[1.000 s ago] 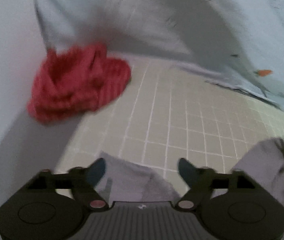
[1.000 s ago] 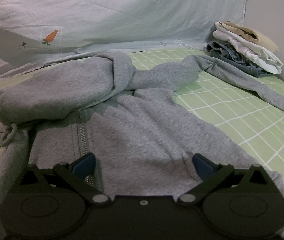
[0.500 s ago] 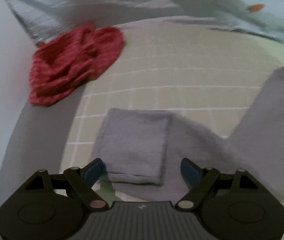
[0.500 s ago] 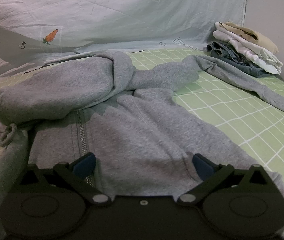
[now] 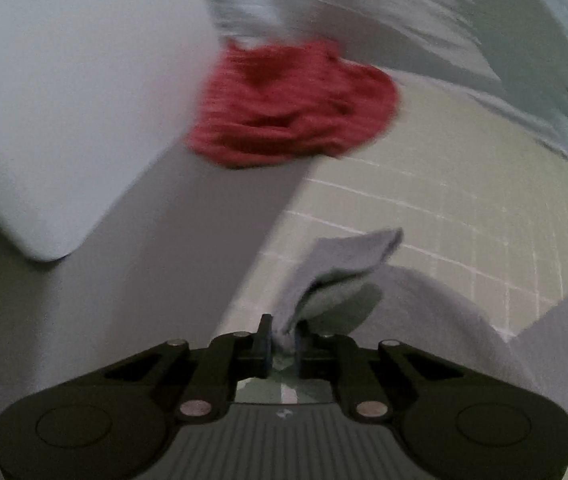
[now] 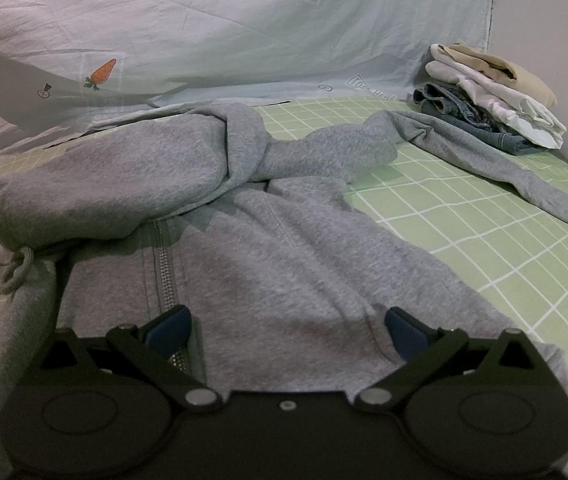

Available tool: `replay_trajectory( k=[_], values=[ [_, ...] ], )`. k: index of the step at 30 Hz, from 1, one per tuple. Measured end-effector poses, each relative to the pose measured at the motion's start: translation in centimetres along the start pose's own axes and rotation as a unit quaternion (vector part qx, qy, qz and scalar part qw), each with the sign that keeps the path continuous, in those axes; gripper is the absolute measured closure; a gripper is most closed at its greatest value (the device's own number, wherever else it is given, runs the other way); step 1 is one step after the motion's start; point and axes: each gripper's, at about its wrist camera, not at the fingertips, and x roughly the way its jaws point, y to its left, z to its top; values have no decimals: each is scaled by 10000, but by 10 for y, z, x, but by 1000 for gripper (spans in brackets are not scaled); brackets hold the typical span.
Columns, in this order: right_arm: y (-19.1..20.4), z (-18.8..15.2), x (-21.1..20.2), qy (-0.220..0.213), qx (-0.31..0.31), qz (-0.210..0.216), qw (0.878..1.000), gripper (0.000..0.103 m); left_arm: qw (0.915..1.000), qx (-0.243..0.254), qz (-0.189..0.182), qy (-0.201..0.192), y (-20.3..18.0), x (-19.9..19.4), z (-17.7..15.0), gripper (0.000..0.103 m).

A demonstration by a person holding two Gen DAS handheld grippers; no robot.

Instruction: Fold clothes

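- Left gripper [image 5: 283, 342]: jaws closed on the cuff of a grey sleeve [image 5: 348, 264], which rises off the bed.
- Right gripper [image 6: 286, 326]: jaws spread wide, holding nothing, low over the lower front of the grey hoodie [image 6: 244, 248].
- Hoodie location: spread zip-side up on the green checked bedsheet [image 6: 484, 248], hood flopped forward over the chest; the other sleeve [image 6: 484, 160] trails toward the far right.
- Surroundings, right view: a stack of folded clothes [image 6: 492, 96] at the far right corner, beside the sleeve end; a pale printed quilt [image 6: 244, 32] behind the hoodie.
- Surroundings, left view: a crumpled red garment [image 5: 296, 108] near the bed edge, well apart from the gripper; view blurred.
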Motion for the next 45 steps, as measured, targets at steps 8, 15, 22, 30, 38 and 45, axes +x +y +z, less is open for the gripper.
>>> replay_trajectory(
  k=[8,15,22,30,38,45],
  values=[
    [0,0,0,-7,16,17,10000,0,9872,-1577,218,94,78,-69,-26,93],
    [-1,-1,-1,-20,31,49,10000,0,9747,-2188,263,362,110,-92,-56,93],
    [-2,-2,-2,-38,33,61,10000,0,9666,-2289,600,988,117,-63,-96,84],
    [-2,-2,-3,-41,52,80,9999,0,9758,-1919,667,802,91,-82,-115,40],
    [-15,4,-5,222,-135,564,9981,0,9946,-945,-21,420,-14,-114,-107,28],
    [-47,28,-17,223,-752,1206,9896,0,9940,11,-799,747,-131,-130,-131,28]
  ],
)
